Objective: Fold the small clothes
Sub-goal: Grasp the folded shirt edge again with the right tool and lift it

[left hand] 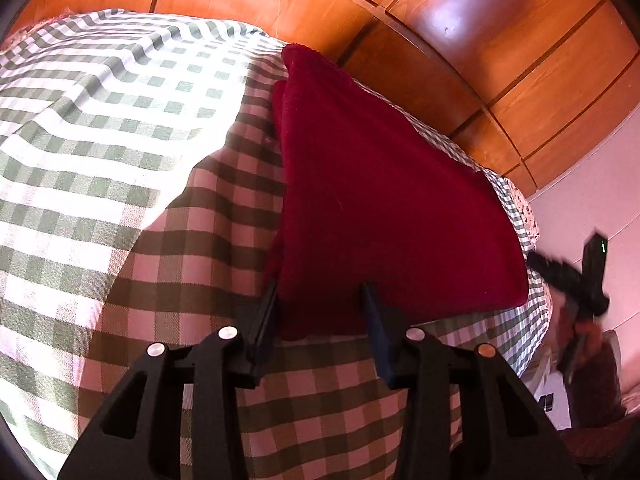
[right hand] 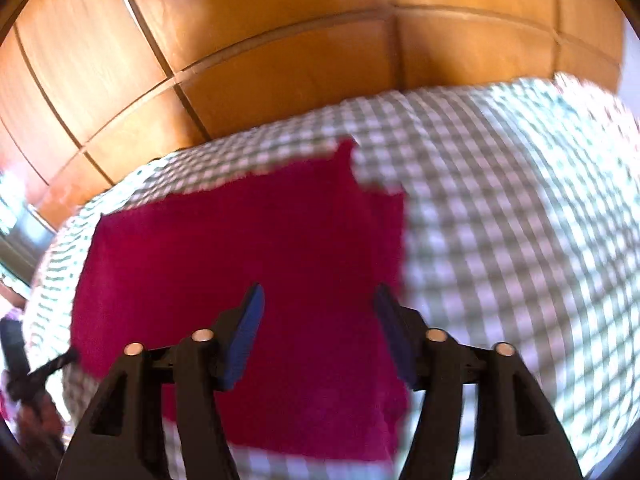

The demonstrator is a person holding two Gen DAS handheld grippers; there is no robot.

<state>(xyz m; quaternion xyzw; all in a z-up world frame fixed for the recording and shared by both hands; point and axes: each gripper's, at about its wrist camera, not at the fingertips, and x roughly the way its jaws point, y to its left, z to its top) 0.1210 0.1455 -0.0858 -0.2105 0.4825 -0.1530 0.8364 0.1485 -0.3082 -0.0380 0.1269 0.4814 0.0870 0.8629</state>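
A dark red cloth (left hand: 384, 200) lies folded on a bed w/ a green & white check cover (left hand: 120, 140). It sits near the far edge of the bed, by the brown wood wall (left hand: 440, 60). In the left cam you can see 2 layers along the cloth's left side, one on top of the other.

The left gripper (left hand: 322, 300) is at the near edge of the cloth. Its 2 fingers are partly apart, not wide. The left finger (left hand: 264, 320) is just at the left edge of the cloth & the right finger (left hand: 378, 320) sits in front of the red. The near corner of the cloth is between them. Can't tell if the pads squeeze it or just sit by it.

The right gripper (right hand: 320, 308) is over the cloth (right hand: 240, 260) too. Pic is blurry here. Its fingers are wider apart, w/ blue pads (right hand: 248, 328). Only red cloth shows in the gap, flat under it. It holds nothing.

In the left cam, far right, the other gripper shows as a dark blur (left hand: 576, 276) w/ a hand under it, off the side of the bed. In the right cam, far left low, a dark bit of the other tool (right hand: 36, 372) shows, also blurry.

Part of the cover is in bright sun, part in shade.
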